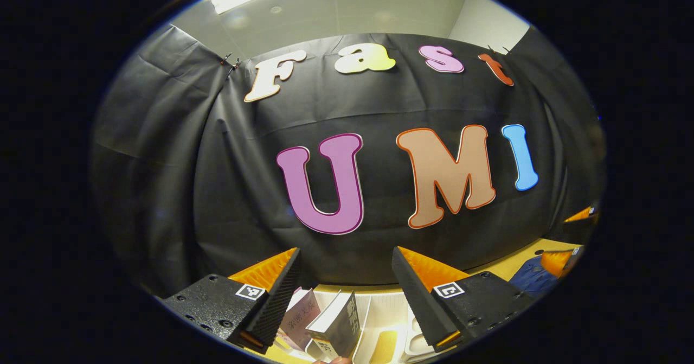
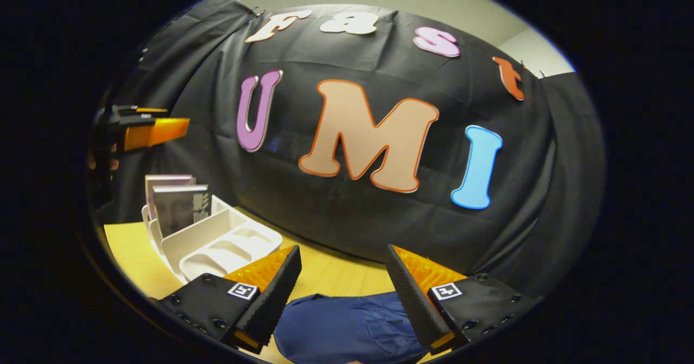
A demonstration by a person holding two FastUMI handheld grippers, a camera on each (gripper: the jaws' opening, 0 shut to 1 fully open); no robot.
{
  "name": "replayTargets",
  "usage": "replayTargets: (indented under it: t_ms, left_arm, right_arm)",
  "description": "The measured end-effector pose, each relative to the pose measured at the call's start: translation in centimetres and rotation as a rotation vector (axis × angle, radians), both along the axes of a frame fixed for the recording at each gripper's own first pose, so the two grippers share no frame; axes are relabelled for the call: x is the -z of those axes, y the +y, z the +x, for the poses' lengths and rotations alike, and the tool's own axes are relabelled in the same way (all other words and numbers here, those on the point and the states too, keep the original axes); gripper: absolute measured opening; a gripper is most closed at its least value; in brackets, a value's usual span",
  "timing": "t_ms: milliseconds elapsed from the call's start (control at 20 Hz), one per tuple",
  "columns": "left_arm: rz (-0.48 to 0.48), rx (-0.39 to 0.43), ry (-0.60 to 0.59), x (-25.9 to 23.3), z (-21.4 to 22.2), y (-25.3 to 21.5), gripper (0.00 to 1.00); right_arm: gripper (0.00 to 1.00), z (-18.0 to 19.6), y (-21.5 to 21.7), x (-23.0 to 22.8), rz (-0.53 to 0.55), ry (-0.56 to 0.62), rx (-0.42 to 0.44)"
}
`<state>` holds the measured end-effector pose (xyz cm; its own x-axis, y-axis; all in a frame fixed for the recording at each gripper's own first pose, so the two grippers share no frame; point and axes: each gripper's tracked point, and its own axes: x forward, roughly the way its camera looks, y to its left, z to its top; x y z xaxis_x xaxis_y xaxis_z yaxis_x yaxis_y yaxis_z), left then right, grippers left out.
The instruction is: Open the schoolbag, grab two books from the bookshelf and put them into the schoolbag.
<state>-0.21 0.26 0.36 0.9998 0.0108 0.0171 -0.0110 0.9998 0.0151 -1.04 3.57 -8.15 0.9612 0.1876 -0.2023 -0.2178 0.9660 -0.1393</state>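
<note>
hovering wide apart, left gripper (image 1: 344, 293) frames the books (image 1: 336, 323) below; right gripper (image 2: 341, 293), equally spread, above schoolbag (image 2: 347, 326).

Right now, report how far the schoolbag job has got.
Nothing looks done. Both books stand in the white bookshelf. The blue schoolbag lies on the table; whether it is unzipped cannot be told. Left gripper hangs open above the books, right gripper open over the bag. Both books remain to be packed.
</note>
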Motion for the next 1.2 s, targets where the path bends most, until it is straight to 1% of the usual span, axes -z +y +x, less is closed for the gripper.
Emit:
replayTargets:
  t_ms: [50, 100, 200, 250, 300, 350, 450, 500, 550, 600, 650, 700, 750, 850, 900, 950, 1000, 1050, 1100, 1150, 1200]
  left_arm:
    - [0.001, -0.005, -0.001, 0.0, 0.0, 0.1, 0.99]
    - [0.002, -0.009, 0.0, 0.1, 0.0, 0.1, 0.96]
    - [0.002, -0.016, 0.002, 0.2, 0.0, 0.2, 0.96]
    - [0.001, -0.02, 0.003, 0.2, -0.1, 0.2, 0.99]
    - [-0.001, -0.024, 0.003, 0.3, -0.1, 0.3, 0.99]
    - [-0.002, -0.028, 0.004, 0.3, -0.1, 0.3, 0.96]
    - [-0.003, -0.034, 0.01, 0.6, -0.1, 0.5, 0.96]
    - [-0.002, -0.038, 0.013, 0.6, -0.1, 0.6, 0.96]
    - [-0.002, -0.044, 0.014, 0.6, -0.1, 0.7, 0.96]
    - [-0.004, -0.05, 0.015, 0.7, -0.2, 0.8, 0.99]
    - [-0.007, -0.055, 0.017, 0.9, -0.2, 1.0, 0.96]
    - [-0.009, -0.058, 0.022, 1.0, -0.3, 1.1, 0.96]
    - [-0.011, -0.061, 0.028, 1.2, -0.4, 1.2, 0.99]
    - [-0.009, -0.069, 0.037, 1.7, -0.6, 1.7, 0.99]
    - [-0.008, -0.073, 0.037, 1.8, -0.7, 1.9, 0.96]
    - [-0.006, -0.076, 0.038, 1.8, -0.7, 2.0, 0.96]
    - [-0.004, -0.077, 0.039, 1.7, -0.6, 2.1, 0.99]
    - [-0.003, -0.078, 0.039, 1.8, -0.6, 2.1, 0.96]
    - [-0.003, -0.079, 0.04, 1.7, -0.6, 2.1, 0.96]
    - [-0.003, -0.079, 0.041, 1.8, -0.5, 2.2, 0.99]
    - [-0.004, -0.08, 0.042, 1.8, -0.6, 2.2, 0.99]
  right_arm:
    - [1.0, -0.2, 0.2, 0.7, -0.024, 0.013, -0.014]
    - [1.0, -0.3, 0.6, 1.4, -0.043, 0.023, -0.029]
    - [0.98, -0.7, 1.0, 2.8, -0.074, 0.048, -0.055]
    - [1.0, -0.8, 1.1, 3.6, -0.088, 0.067, -0.065]
    - [0.98, -0.9, 1.2, 4.3, -0.1, 0.083, -0.072]
    - [0.98, -0.8, 1.3, 5.1, -0.11, 0.101, -0.077]
    - [0.98, -1.0, 1.4, 6.6, -0.129, 0.14, -0.093]
    - [1.0, -1.2, 1.6, 7.5, -0.14, 0.162, -0.103]
    - [0.98, -1.4, 1.7, 8.5, -0.154, 0.183, -0.113]
    - [0.98, -1.7, 1.7, 9.5, -0.169, 0.205, -0.121]
    - [0.99, -1.9, 1.8, 10.5, -0.183, 0.229, -0.128]
    - [0.98, -2.2, 1.9, 11.4, -0.195, 0.254, -0.136]
    - [0.98, -2.5, 1.9, 12.4, -0.207, 0.279, -0.143]
    - [0.98, -3.2, 2.0, 14.1, -0.224, 0.321, -0.156]
    - [1.0, -3.6, 2.1, 14.9, -0.232, 0.342, -0.163]
    - [1.0, -4.2, 2.1, 15.7, -0.24, 0.363, -0.169]
    - [1.0, -4.5, 2.1, 16.3, -0.25, 0.383, -0.177]
    - [1.0, -4.9, 2.2, 16.9, -0.257, 0.401, -0.186]
    - [0.99, -5.4, 2.3, 17.6, -0.263, 0.417, -0.197]
    - [0.99, -5.8, 2.7, 18.3, -0.268, 0.433, -0.208]
    - [0.99, -6.1, 2.9, 18.7, -0.274, 0.447, -0.22]
